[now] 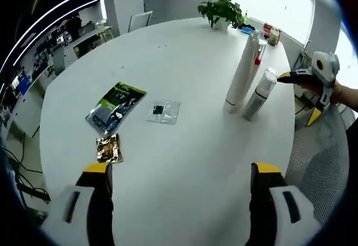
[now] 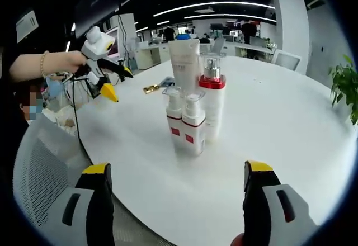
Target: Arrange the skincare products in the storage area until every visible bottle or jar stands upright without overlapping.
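Both claws hang released over the round white table [image 2: 291,117]. The left claw [image 1: 182,193] and right claw [image 2: 178,193] hold nothing. The skincare bottles [image 2: 193,114] stand upright, clustered near the table's edge; sachets [image 1: 114,107] lie apart.

labels on the pump bottles [image 2: 187,124] too small to read; sachets' [image 1: 114,107] print illegible; plant [image 2: 348,92] cut off
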The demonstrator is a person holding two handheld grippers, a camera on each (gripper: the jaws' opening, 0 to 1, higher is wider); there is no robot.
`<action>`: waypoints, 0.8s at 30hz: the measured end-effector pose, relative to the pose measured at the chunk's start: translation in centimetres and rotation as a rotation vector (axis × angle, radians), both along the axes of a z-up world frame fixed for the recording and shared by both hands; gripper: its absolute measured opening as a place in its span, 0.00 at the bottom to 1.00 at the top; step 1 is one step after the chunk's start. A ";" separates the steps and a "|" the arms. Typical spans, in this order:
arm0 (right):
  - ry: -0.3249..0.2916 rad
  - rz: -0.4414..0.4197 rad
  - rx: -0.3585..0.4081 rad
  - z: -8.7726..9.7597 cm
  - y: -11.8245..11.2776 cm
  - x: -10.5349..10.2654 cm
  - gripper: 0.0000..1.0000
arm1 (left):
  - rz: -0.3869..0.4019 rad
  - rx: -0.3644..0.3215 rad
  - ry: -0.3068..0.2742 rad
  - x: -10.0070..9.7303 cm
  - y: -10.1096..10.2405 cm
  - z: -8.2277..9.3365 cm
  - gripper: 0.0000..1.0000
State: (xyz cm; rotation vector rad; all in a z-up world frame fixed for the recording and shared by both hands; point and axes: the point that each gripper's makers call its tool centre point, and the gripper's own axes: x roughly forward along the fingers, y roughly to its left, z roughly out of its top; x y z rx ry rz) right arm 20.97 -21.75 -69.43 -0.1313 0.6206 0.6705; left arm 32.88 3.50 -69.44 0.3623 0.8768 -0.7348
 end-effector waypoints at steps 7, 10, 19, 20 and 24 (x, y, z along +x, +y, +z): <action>0.015 -0.007 -0.005 -0.3 -0.2 0.0 0.97 | -0.010 0.019 0.003 2.6 0.1 0.0 0.97; 0.022 -0.008 -0.012 -0.5 -0.2 -0.1 0.97 | -0.001 0.021 0.003 4.3 0.7 0.3 0.96; 0.040 -0.026 -0.015 -0.8 -0.5 0.0 0.97 | -0.072 0.106 0.008 8.8 2.5 0.0 0.95; 0.042 -0.027 -0.015 -0.9 -0.5 0.0 0.97 | -0.074 0.111 0.007 9.8 2.9 -0.1 0.95; 0.051 -0.028 -0.024 -1.1 -0.5 -0.1 0.97 | -0.073 0.111 0.008 11.8 3.3 -0.3 0.94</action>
